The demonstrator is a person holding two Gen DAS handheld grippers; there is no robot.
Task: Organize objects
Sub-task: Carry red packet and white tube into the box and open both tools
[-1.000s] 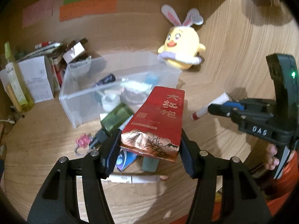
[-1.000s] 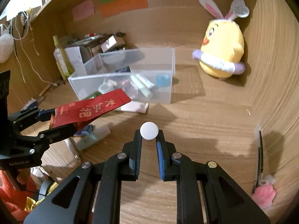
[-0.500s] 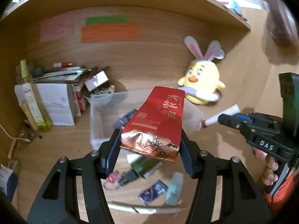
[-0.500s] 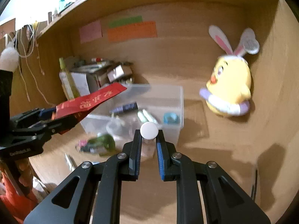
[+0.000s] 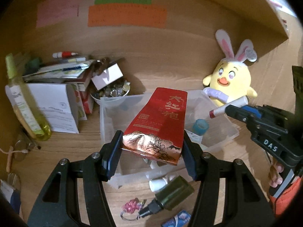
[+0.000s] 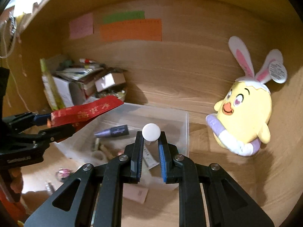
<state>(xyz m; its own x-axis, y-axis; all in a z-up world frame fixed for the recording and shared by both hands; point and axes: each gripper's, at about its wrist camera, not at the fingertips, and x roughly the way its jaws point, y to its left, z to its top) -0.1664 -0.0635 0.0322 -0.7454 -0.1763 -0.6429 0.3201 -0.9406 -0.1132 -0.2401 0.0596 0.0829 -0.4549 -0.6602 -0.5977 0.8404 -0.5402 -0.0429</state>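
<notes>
Both tools have swung in over the clear plastic bin [image 5: 111,111] since a second ago, when it sat farther ahead of them. The left gripper [image 5: 151,151] stays clamped on the red tea pouch [image 5: 161,121], held up above the bin's near half. The right gripper [image 6: 150,141] stays pinched on a white tube [image 6: 151,132], poised over the bin's far side beside the yellow bunny plush [image 5: 230,81], while the dark green bottle [image 5: 170,193] lies on the desk in front of the bin.
</notes>
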